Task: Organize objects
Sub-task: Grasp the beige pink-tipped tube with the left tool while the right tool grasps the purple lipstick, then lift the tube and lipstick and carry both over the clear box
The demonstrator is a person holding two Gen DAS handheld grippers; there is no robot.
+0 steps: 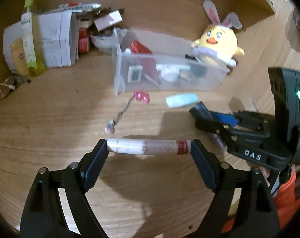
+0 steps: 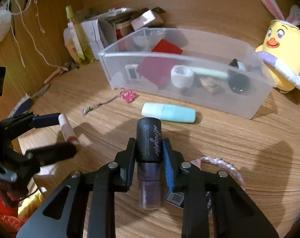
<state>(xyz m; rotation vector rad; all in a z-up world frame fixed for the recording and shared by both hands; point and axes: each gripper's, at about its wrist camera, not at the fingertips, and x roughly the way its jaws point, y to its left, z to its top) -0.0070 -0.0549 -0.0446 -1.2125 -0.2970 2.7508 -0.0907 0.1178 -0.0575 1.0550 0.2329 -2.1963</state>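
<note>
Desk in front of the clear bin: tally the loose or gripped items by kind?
Held cosmetic tubes: 2, white-and-red tube in left gripper, black-capped purple bottle in right gripper
Mint green tube: 1
Pink bead charm on chain: 1
Braided pastel band: 1
Total: 5
</note>
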